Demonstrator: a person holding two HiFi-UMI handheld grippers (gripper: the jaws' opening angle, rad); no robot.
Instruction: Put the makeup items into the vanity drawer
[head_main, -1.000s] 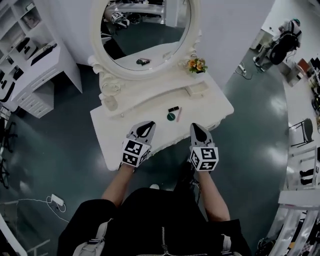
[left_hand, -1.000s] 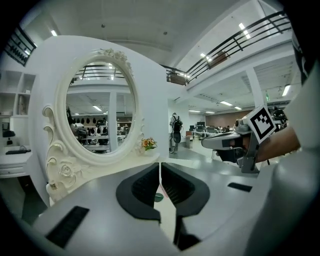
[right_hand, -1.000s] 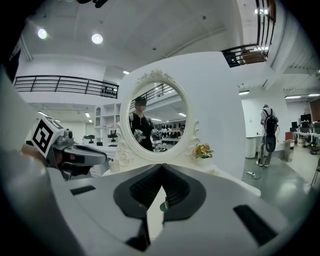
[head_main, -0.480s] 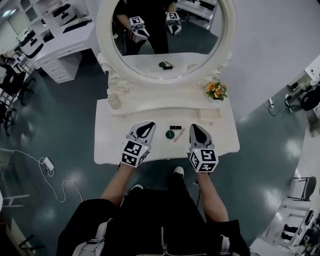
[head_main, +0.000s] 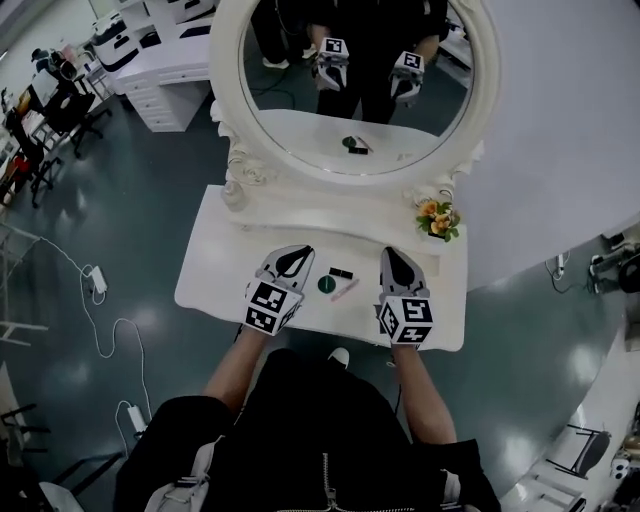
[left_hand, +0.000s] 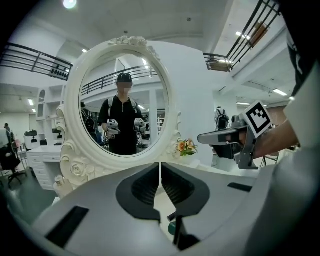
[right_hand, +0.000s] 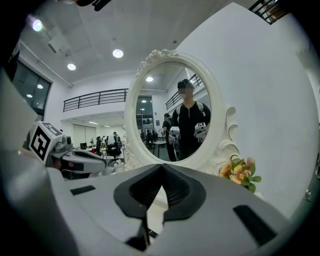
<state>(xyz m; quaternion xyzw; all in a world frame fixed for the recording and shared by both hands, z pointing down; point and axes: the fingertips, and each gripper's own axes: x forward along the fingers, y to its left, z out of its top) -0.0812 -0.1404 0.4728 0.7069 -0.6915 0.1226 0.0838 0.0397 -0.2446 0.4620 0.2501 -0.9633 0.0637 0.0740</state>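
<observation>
Hovering pre-pickup: left gripper (head_main: 292, 252) and right gripper (head_main: 392, 254) both pinched together, holding nothing. Green compact (head_main: 326, 284), black case (head_main: 341, 272) and pink stick (head_main: 346, 290) lie on vanity top (head_main: 220, 272) between them. No drawer seen open; next likely part jaws, pull drawer beneath them.

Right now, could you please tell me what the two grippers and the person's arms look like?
Both the left gripper and right gripper are pale grey tapered shells with dark ribbed pads. Each carries a cube of black-and-white square markers. The person wears a black top, forearms uncovered.
</observation>
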